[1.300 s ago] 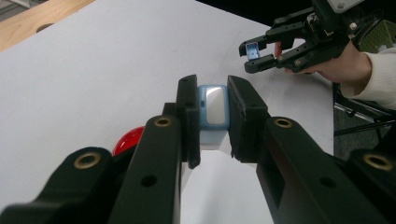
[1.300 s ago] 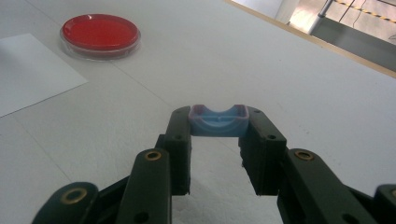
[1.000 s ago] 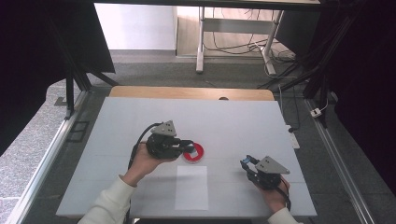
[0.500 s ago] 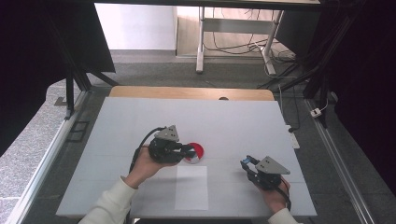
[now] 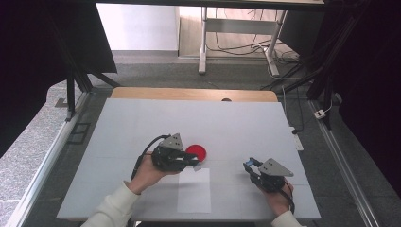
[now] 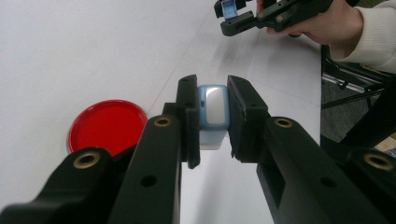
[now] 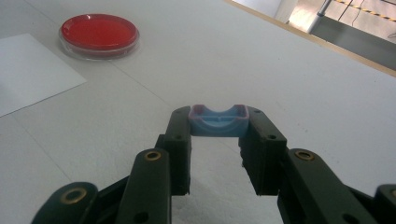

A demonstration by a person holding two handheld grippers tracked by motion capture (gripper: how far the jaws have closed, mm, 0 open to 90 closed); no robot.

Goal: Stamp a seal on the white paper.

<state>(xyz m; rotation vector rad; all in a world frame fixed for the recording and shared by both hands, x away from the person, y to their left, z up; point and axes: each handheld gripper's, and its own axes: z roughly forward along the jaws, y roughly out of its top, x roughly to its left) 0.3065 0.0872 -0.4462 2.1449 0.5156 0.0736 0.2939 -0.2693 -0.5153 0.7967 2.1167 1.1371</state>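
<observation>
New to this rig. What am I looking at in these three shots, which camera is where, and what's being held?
No robot: a person holds hand tongs at a white table. The high view looks down from above; the other two cameras ride on the tongs and look along their black jaws.

The left tongs are shut on a small light blue and white piece, beside a red round dish. The right tongs are shut on a blue cap-like piece. A white paper sheet lies near the table's front edge, between the hands. What the two blue pieces are, I can't tell.
</observation>
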